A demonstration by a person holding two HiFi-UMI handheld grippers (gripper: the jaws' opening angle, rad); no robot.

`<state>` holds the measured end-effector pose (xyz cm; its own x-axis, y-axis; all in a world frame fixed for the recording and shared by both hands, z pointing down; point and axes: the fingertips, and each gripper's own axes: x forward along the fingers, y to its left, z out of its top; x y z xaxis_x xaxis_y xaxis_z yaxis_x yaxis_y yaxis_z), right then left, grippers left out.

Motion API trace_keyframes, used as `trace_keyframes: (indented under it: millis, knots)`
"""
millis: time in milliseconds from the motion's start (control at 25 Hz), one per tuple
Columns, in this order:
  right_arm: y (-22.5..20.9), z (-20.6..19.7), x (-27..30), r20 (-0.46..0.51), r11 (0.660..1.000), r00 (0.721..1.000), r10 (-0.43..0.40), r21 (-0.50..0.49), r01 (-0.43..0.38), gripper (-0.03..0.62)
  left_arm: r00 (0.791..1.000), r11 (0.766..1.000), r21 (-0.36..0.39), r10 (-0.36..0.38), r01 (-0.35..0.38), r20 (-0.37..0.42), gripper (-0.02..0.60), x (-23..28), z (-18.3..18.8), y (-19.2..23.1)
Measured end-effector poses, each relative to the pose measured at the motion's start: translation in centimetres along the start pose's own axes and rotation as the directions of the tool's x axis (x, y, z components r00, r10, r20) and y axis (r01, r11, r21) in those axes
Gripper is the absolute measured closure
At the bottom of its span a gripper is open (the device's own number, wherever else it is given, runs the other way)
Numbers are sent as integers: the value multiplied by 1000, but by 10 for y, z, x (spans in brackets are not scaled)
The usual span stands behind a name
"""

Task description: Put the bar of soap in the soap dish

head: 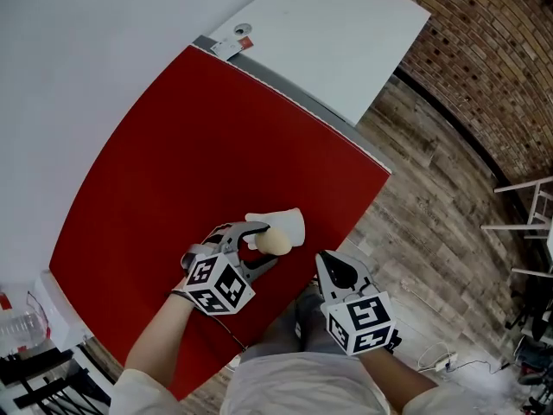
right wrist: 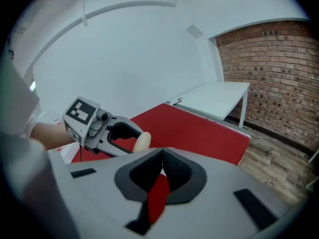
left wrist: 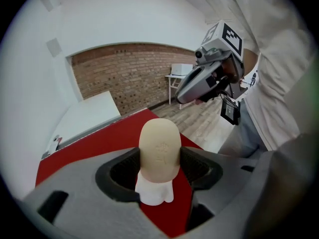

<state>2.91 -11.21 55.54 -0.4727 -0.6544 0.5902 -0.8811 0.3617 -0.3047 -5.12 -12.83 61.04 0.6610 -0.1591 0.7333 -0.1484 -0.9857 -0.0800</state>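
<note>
While the left gripper (head: 269,244) pinches the soap (left wrist: 159,151), only the right gripper's (right wrist: 162,154) view shows its fingers (right wrist: 183,175) together.

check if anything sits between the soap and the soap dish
Nothing visible does. The left hand-held gripper grips the bar of soap, and the white soap dish shows right below it on the red table with nothing between. The right hand-held gripper, shut and empty, is off to the side.

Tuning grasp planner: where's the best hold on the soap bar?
Likely its two narrow side edges, coming in end-on. They look straight and parallel, and the left gripper clamps the bar of soap there, leaving the rounded end free near the soap dish.
</note>
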Motion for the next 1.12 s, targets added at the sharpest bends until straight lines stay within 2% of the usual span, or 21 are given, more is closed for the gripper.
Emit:
trace_keyframes:
  millis: [360, 1120]
  knots:
    - [-9, -10, 4, -26, 1000, 1000, -2, 20, 2, 591, 985, 992, 23, -122, 126, -121, 322, 38, -24, 10]
    - [-28, -16, 10, -42, 998, 999, -5, 63, 8, 591, 955, 978, 1, -204, 209, -216, 322, 69, -53, 6]
